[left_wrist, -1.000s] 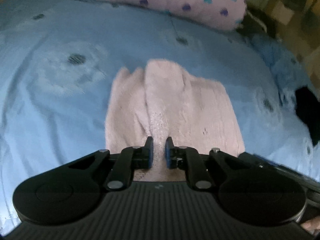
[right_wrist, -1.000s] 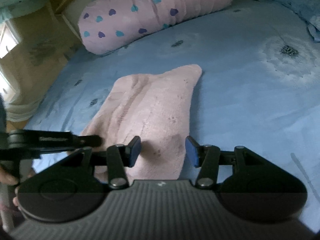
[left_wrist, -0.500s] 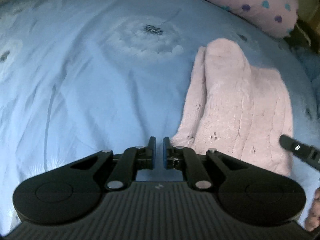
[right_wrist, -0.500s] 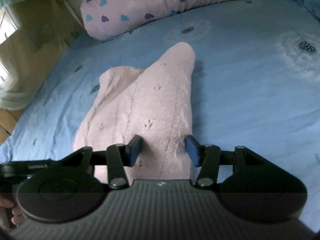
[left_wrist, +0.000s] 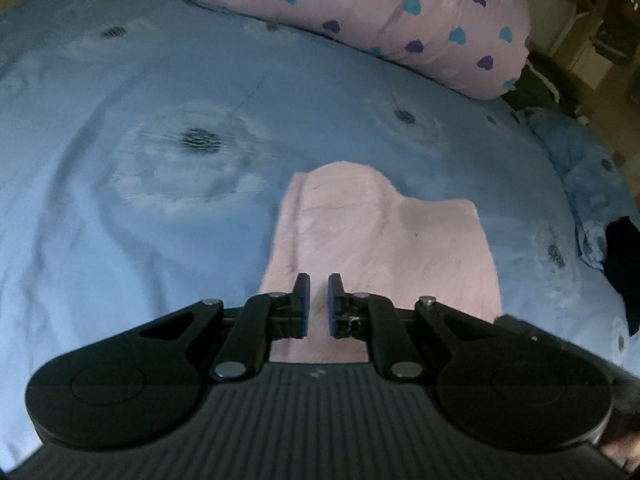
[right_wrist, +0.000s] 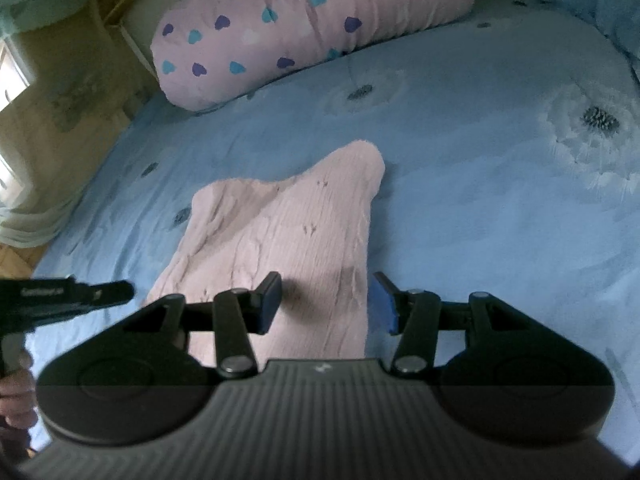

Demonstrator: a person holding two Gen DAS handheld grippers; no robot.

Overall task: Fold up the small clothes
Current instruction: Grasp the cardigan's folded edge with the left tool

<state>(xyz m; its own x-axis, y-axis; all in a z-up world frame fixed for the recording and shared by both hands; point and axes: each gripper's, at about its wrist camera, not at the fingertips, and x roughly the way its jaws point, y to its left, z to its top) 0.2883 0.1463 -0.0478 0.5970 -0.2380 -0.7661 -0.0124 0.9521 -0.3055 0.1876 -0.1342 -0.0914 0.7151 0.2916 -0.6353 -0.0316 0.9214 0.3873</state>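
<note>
A small pale pink fuzzy garment [left_wrist: 384,236] lies folded lengthwise on the blue flowered bedsheet [left_wrist: 160,220]; it also shows in the right wrist view [right_wrist: 288,240]. My left gripper [left_wrist: 318,302] hovers over the garment's near edge, jaws nearly closed with a narrow gap and nothing between them. My right gripper [right_wrist: 326,300] is open above the garment's near right edge, its right finger over the sheet. The left gripper's body [right_wrist: 64,296] shows at the left of the right wrist view.
A pink pillow with blue and purple hearts [left_wrist: 392,12] lies at the head of the bed, also in the right wrist view [right_wrist: 304,20]. A crumpled blue cloth [left_wrist: 580,184] and a dark item [left_wrist: 624,264] lie at the right.
My left gripper swung left off the garment over the sheet, then came back over its near edge. My right gripper stayed open and shifted slightly right. The garment has not changed shape.
</note>
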